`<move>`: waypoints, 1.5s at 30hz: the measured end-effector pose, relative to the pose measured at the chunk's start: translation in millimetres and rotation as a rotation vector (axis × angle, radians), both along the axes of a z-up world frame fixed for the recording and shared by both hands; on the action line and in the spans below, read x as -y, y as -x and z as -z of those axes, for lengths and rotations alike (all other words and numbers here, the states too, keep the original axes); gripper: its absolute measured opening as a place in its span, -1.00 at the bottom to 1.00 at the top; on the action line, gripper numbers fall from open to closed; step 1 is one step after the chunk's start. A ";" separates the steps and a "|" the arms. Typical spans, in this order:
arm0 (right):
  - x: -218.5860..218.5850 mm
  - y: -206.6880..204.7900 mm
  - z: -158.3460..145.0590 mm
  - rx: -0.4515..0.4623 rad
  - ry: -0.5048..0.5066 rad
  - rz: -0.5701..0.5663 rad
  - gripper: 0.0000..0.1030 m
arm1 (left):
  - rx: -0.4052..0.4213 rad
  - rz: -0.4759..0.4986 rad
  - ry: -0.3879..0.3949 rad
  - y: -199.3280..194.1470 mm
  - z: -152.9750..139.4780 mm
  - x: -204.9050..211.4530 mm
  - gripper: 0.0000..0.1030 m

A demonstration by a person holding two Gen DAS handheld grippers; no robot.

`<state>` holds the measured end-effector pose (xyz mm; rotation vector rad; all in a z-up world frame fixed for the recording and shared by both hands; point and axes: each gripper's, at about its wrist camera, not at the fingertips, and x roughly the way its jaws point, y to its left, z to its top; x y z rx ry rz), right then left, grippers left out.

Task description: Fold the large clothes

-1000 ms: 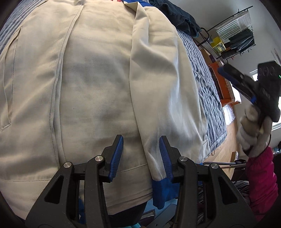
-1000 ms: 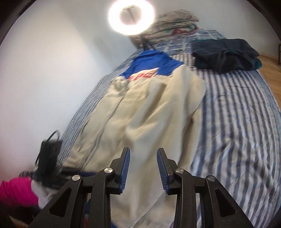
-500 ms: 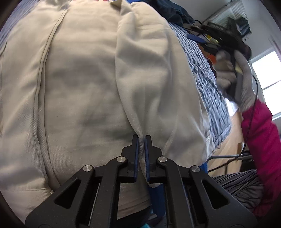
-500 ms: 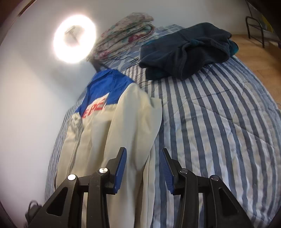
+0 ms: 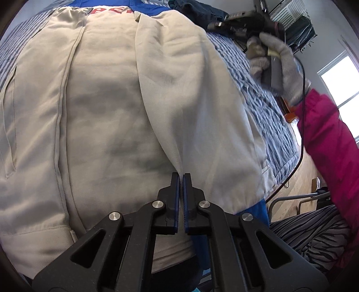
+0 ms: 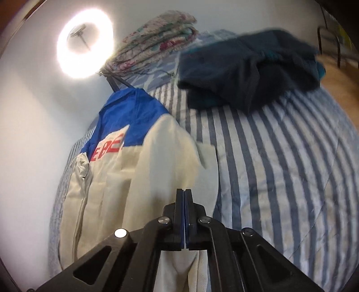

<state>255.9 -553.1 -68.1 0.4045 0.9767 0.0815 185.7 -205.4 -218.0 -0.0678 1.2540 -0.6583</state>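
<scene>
A cream jacket (image 5: 101, 112) with a blue yoke and red letters lies spread on the striped bed cover (image 6: 280, 168). One side of it is folded over the middle. My left gripper (image 5: 181, 177) is shut on a pinch of that cream flap near the hem. My right gripper (image 6: 184, 193) is shut on the cream cloth of the jacket (image 6: 157, 168) further up, near its right edge, and the cloth puckers under its jaws. In the left wrist view a gloved hand (image 5: 276, 56) holds the right gripper's handle above the shoulder end.
A dark blue garment (image 6: 246, 74) lies bunched on the bed beyond the jacket. A folded floral quilt (image 6: 157, 38) and a ring light (image 6: 85, 42) are at the bed's head. Wood floor (image 5: 298, 179) and a wire rack (image 5: 296, 20) lie to the right.
Both grippers have closed: the left on the jacket's flap near the hem, the right, after sweeping across the bed toward the shoulder end, on the cream cloth there.
</scene>
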 end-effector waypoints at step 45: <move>-35.6 209.5 -2.7 -0.265 -0.235 -0.275 -0.35 | -0.161 -0.054 0.144 5.3 10.4 -34.1 -0.61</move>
